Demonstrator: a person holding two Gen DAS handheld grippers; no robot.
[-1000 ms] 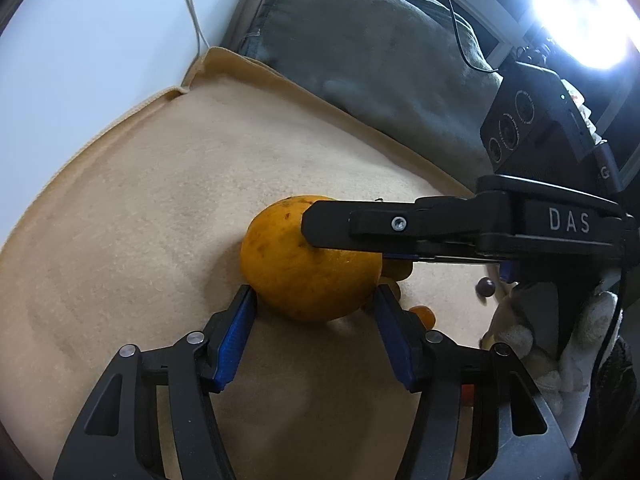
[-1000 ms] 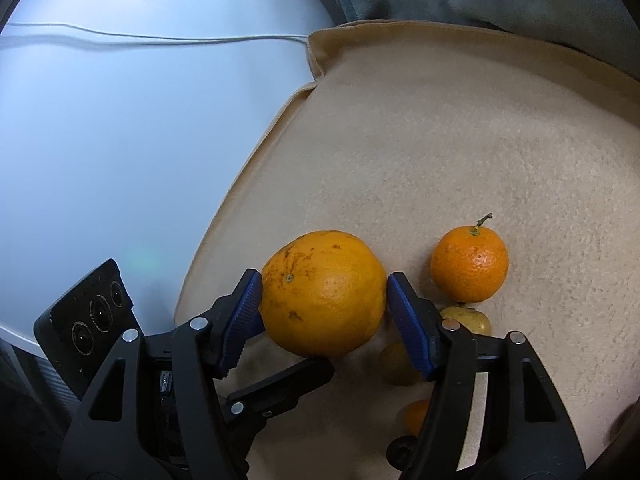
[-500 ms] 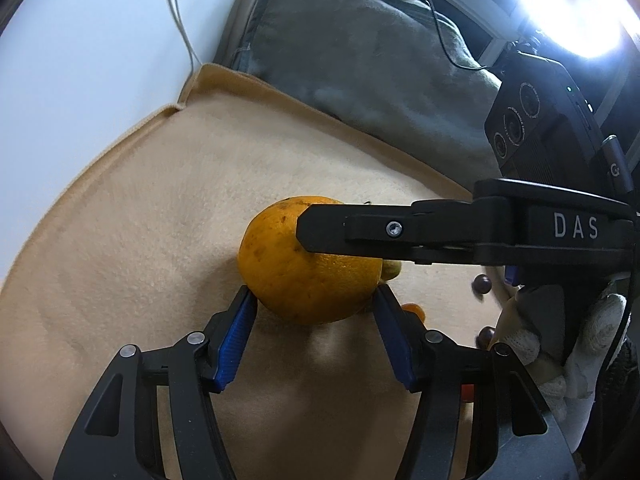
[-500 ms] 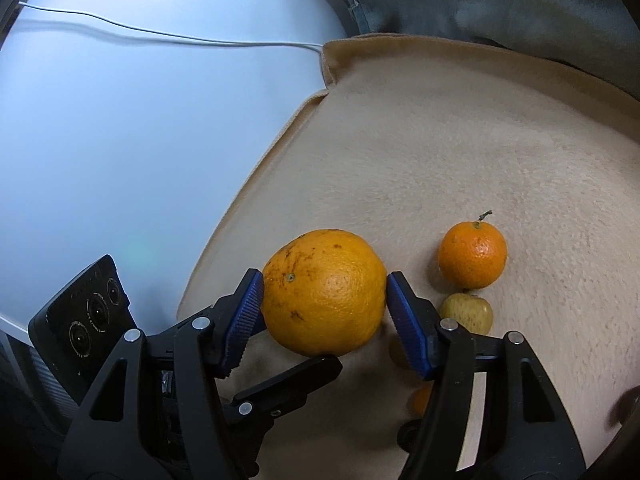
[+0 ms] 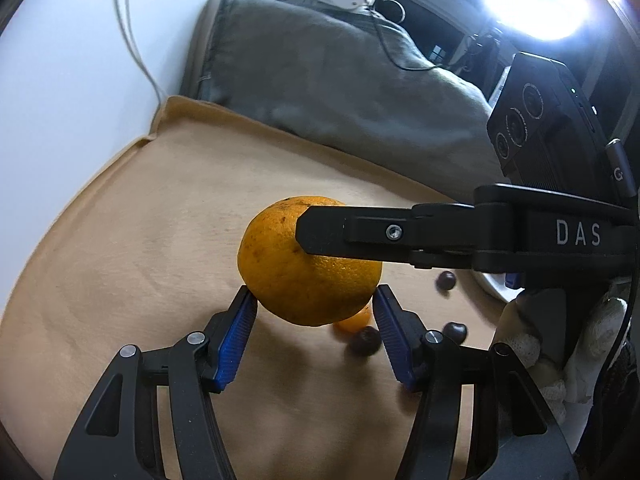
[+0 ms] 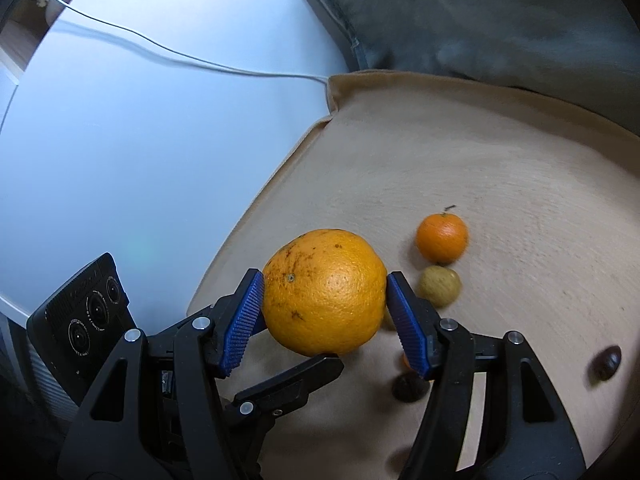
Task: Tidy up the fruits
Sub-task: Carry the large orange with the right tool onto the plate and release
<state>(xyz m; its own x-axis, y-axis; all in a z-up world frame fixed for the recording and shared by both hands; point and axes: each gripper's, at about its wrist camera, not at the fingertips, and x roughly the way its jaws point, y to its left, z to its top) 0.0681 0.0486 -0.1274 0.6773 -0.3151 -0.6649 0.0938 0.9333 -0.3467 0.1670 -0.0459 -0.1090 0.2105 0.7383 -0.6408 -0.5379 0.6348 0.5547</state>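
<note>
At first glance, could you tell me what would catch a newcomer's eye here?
A large orange held above the tan cloth, clamped by both the right hand-held gripper and the left hand-held gripper. Beyond it, a small mandarin lies on the cloth.

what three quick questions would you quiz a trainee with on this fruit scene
1. How many grippers grip the large orange?
2. True or false: a banana lies on the tan cloth.
3. What lies right next to the small orange? A) a yellow-green fruit B) a cup C) a knife

Key:
1. Two: the left gripper and the right gripper.
2. False.
3. A.
</note>
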